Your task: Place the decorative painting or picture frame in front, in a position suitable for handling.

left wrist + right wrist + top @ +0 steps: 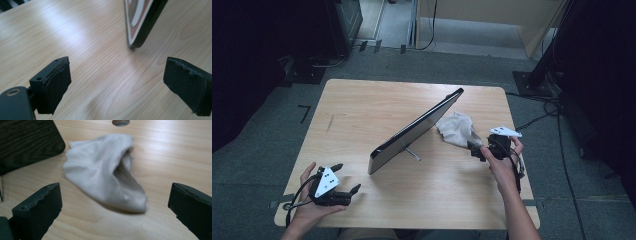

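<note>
Cloth (105,172), white and crumpled, lies on the tabletop (362,105) just behind the propped tablet (414,131), directly ahead of the right gripper (113,207), whose fingers (40,207) stand wide apart. Closing too shallow would likely pinch only a fold and drag the cloth against the tablet's stand. Nearer the front edge, the left gripper (343,181) waits, its fingers also apart, well clear of the tablet. No containers are visible.

A wooden table (362,115) stands on grey carpet (272,125), with black stands (532,75) and cables (552,107) around it.
</note>
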`<state>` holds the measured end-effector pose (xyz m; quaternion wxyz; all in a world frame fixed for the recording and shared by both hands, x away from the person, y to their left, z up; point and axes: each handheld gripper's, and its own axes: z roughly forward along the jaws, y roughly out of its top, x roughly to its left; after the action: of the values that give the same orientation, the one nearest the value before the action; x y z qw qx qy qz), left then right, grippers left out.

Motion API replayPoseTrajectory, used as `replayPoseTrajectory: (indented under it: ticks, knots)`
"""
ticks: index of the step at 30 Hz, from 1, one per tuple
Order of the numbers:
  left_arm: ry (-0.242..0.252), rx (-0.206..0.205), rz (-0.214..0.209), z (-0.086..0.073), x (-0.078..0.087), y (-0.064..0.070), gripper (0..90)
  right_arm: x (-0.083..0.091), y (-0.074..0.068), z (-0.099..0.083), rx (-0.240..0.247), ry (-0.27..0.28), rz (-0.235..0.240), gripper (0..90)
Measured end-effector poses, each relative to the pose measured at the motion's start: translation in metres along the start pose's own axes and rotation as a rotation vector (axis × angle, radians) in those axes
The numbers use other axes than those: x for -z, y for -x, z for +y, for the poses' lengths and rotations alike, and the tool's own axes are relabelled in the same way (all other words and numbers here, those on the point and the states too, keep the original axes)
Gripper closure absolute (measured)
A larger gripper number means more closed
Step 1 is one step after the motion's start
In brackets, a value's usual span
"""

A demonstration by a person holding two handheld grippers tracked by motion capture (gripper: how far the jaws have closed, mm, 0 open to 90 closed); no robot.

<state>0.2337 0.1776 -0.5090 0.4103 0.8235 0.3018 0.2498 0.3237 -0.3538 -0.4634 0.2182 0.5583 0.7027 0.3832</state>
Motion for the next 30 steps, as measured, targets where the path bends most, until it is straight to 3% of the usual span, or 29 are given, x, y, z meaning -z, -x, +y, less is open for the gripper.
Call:
replayPoseTrajectory:
  ticks: [3, 14, 17, 20, 26, 30]
  knots:
    - [-0.015, 0.039, 0.038, -0.006, 0.006, -0.008, 1.6, 0.007, 0.005, -0.012, 0.004, -0.005, -0.017, 0.0]
    - [-0.063, 0.18, 0.131, -0.021, 0.017, -0.035, 0.0, 0.036, 0.029, -0.056, -0.042, -0.035, -0.057, 0.0]
    - [-0.091, 0.233, 0.164, -0.023, 0.017, -0.04, 0.0, 0.041, 0.033, -0.068, -0.038, -0.054, -0.075, 0.0]
    - [-0.149, 0.277, 0.184, -0.023, 0.014, -0.043, 0.0, 0.045, 0.034, -0.082, -0.035, -0.073, -0.093, 0.0]
    - [-0.215, 0.318, 0.218, -0.024, 0.009, -0.045, 0.0, 0.042, 0.039, -0.102, -0.073, -0.112, -0.114, 0.0]
    - [-0.272, 0.35, 0.211, -0.023, 0.004, -0.047, 0.0, 0.04, 0.036, -0.105, -0.032, -0.118, -0.159, 0.0]
